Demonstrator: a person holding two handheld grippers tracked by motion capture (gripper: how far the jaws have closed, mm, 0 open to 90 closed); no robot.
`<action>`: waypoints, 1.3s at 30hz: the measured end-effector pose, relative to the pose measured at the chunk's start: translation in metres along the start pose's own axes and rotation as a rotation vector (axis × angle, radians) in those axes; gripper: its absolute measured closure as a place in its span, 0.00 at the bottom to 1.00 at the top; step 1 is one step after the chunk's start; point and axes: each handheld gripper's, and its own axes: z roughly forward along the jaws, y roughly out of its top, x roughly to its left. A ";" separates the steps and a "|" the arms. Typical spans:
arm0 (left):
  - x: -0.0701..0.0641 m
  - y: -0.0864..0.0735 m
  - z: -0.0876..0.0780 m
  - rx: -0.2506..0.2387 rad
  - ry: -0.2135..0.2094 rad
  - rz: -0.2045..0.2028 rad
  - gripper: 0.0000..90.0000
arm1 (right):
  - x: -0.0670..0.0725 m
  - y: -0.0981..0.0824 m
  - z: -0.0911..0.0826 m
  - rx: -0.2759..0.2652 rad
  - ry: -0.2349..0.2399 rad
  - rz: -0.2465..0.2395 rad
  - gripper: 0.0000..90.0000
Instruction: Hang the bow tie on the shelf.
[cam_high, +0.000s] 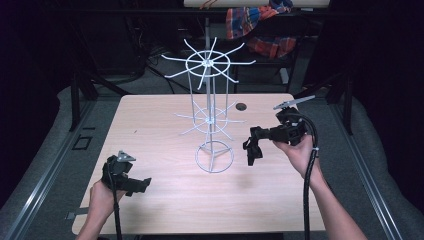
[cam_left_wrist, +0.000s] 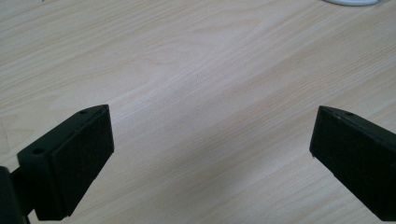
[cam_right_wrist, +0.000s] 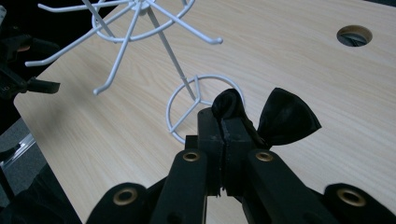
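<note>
Pinching a black band (cam_right_wrist: 280, 116), the right claw (cam_high: 253, 145) hangs beside the wire rack (cam_high: 210, 95); left claw (cam_left_wrist: 210, 154) spread.

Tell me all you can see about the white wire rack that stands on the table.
The white wire rack looks like thin painted metal. A round ring base with three spokes rests flat on the wooden table. Slender uprights rise from it to two tiers, each a ring with straight hooks radiating outward; the upper tier is wider than the lower one. It stands upright near the table's middle. All hooks are empty. Neither gripper touches it; the right gripper, shut on a black floppy object, is just beside the base.
</note>
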 end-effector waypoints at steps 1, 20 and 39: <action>-0.001 0.000 0.000 -0.001 0.005 -0.001 0.00 | 0.000 0.001 0.000 -0.008 0.001 0.003 0.99; 0.000 0.000 0.000 0.001 0.006 0.000 0.00 | -0.004 0.021 0.000 -0.032 -0.011 0.005 0.99; 0.000 0.000 0.000 0.004 -0.005 -0.002 0.00 | 0.000 0.039 0.006 -0.037 0.001 -0.010 0.99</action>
